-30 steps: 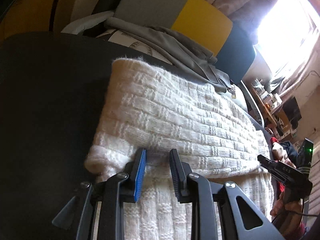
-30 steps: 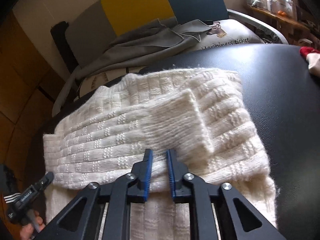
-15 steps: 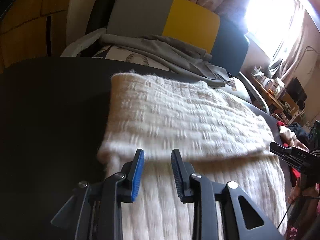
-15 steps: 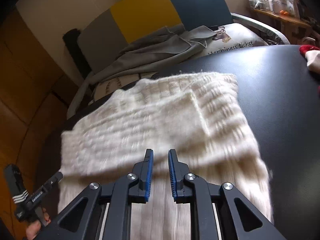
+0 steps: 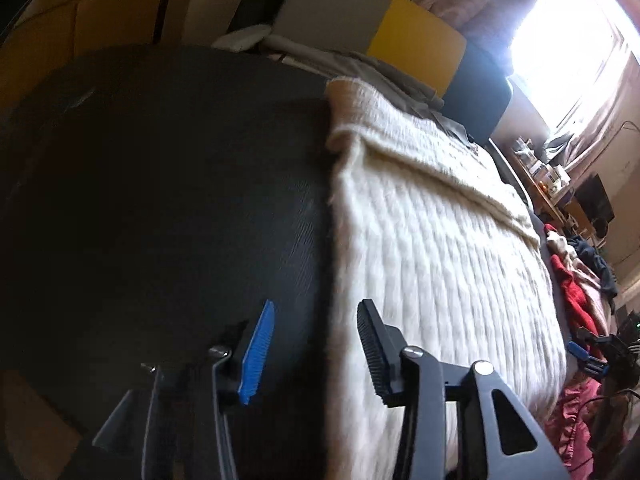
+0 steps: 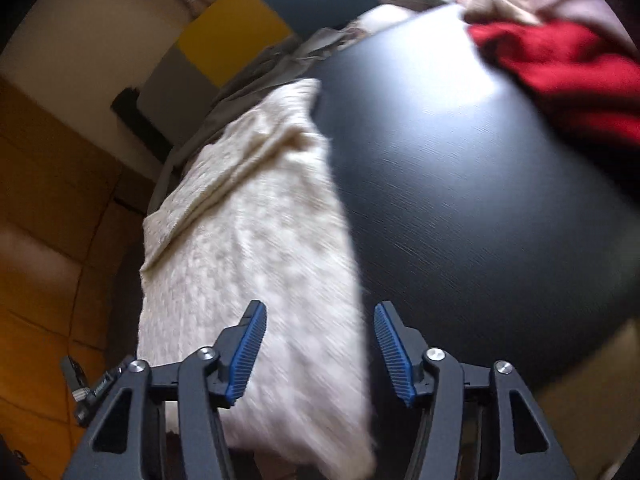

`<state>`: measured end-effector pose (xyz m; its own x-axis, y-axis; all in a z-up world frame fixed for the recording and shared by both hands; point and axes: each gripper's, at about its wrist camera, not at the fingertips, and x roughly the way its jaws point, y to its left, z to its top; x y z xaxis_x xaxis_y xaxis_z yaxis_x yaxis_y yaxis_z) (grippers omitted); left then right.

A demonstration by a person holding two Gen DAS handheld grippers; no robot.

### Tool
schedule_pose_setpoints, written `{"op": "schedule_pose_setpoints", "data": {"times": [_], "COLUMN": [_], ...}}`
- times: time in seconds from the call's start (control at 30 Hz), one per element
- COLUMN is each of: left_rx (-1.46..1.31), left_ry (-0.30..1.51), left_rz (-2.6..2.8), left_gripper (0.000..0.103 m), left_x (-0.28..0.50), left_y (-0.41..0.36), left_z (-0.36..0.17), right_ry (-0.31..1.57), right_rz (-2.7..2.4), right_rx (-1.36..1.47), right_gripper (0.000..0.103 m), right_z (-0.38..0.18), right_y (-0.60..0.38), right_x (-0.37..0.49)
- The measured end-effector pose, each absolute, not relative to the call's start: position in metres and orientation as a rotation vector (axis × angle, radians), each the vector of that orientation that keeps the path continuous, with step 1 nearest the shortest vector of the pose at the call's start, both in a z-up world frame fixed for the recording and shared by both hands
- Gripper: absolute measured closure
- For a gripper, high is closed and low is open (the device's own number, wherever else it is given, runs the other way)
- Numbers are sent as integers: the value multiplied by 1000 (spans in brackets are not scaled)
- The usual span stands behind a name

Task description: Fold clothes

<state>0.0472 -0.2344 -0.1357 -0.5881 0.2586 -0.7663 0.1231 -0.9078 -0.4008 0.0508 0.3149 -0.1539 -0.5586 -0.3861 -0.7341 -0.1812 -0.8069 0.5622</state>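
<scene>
red garment [image 6: 560,76] lying beyond cream sweater [image 6: 260,240] | left gripper [image 5: 316,352], right gripper [image 6: 318,350] fingers spreading, pinching nothing | both now straddling sweater's side edges, earlier at fold

Sweater [image 5: 432,248] cream fuzzy ribbed knit; table [image 6: 472,184] dark, fine-grained, slight sheen; pads [image 6: 246,354] blue ridged, probably rubber.

Right gripper [image 6: 318,350] over the right edge of a cream knitted sweater [image 6: 248,240], jaws opening, pads clear of the knit. Sweater spread on a dark round table [image 6: 460,200], far end folded over. Red garment [image 6: 560,68] at the table's far right. Beyond the table, grey cloth [image 6: 280,60] on a grey, yellow and blue chair back [image 6: 236,36]. Left gripper [image 6: 90,390] at lower left, blurred.
</scene>
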Motion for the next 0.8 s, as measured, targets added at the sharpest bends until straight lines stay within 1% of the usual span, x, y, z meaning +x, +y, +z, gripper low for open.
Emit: {"op": "schedule_pose_setpoints", "data": {"times": [0.07,0.13,0.2,0.33,0.47,0.53,0.6,0.63,0.7,0.8], "left_rx": [-1371,-1361,-1347,-1345,-1368,-1374,-1371,-1372,-1378,-1379], "left_ry": [-638,-590,-542,-437,-350,-327,-325,-314,-302,-341], "left_rz": [2633,2613,2593,2609,2649,2658,2643,2642,2635,2655], "left_gripper": [56,54,50,47,47,48,48,48,48,48], "left_x": [58,65,70,69,62,65,69,70,72,76], "left_y": [-234,-227,-219,-205,-192,-188,-185,-184,-181,-180], "left_z": [-136,-136,-136,-136,-135,-134,-133,-133,-133,-133], "right_ry": [-964,-979,-998,-946,-936,-937,-940,-932,-903,-906], "right_rz": [-2457,-2431,-2383,-2356,-2360,-2358,-2339,-2324,-2324,-2318], "right_rx": [1441,1421,1410,1381,1352,1343,1331,1336,1333,1326], "right_gripper": [44,44,44,43,50,51,62,64,64,64], "right_z": [-165,-169,-174,-178,-179,-179,-178,-180,-180,-182], "right_y": [323,326,325,315,312,312,309,305,299,298], "right_x": [64,76,83,86,85,86,85,84,83,82]}}
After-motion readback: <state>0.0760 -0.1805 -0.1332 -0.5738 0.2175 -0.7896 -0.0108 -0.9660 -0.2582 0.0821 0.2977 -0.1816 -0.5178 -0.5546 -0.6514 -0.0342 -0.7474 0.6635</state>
